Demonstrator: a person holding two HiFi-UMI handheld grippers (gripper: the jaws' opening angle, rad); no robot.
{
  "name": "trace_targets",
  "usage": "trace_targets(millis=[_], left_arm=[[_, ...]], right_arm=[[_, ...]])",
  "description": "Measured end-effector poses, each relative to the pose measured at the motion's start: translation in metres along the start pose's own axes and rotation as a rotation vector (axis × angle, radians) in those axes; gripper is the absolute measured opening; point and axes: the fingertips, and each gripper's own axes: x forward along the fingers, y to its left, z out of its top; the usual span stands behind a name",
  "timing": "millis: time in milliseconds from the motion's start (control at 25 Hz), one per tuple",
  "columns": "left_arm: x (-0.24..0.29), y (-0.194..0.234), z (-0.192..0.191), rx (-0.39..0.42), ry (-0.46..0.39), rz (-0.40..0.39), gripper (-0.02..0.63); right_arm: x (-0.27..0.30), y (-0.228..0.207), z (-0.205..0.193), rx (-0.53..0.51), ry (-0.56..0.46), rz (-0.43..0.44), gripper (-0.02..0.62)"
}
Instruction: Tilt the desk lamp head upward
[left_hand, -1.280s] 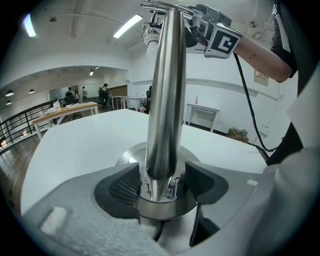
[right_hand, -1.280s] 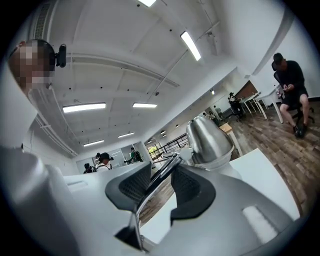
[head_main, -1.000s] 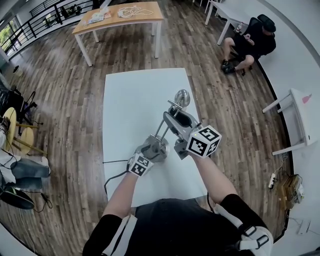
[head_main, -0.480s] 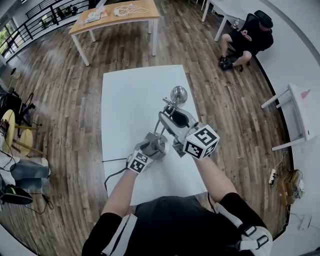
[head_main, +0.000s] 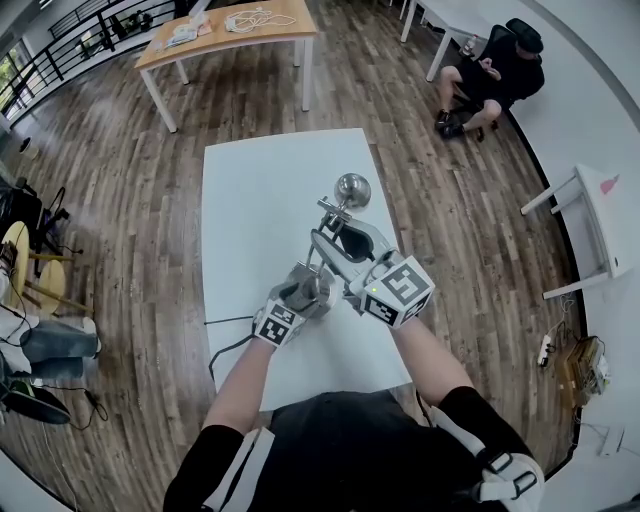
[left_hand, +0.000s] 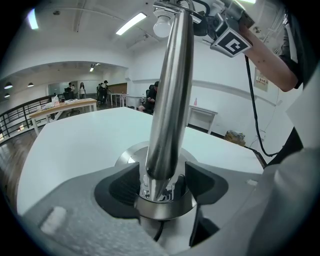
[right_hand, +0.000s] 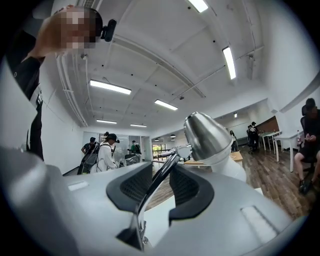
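Observation:
A silver desk lamp stands on the white table (head_main: 260, 190). Its domed head (head_main: 352, 188) points away from me, and the same head (right_hand: 207, 137) shows with its white bulb end in the right gripper view. My left gripper (head_main: 305, 290) is shut on the upright pole (left_hand: 167, 100) just above the round base (left_hand: 131, 152), one dark pad on each side. My right gripper (head_main: 337, 240) is higher up, behind the head. Its jaws are closing with the thin upper arm (right_hand: 159, 181) between the pads; a gap still shows beside the right pad.
The lamp's black cable (head_main: 225, 350) runs off the table's near left edge. A wooden table (head_main: 235, 30) stands beyond, a seated person (head_main: 495, 75) is at the far right, and a small white table (head_main: 600, 220) is at the right. Wood floor surrounds the table.
My right gripper has shifted a little toward me and rolled, its marker cube dropping lower. The left gripper stays on the pole. The lamp head looks about the same.

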Motion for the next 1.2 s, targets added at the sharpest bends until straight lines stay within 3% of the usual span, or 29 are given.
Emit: trace_targets(millis=[960,1200], left_arm=[[-0.004,-0.002,-0.002,0.001,0.0,-0.014,0.279],[-0.004,-0.006,0.0,-0.003,0.001,-0.025,0.279]], right_arm=[[-0.001,0.043,0.005,-0.173,0.016,0.028,0.094],[-0.002,0.057,0.005,-0.231,0.01,0.086,0.087]])
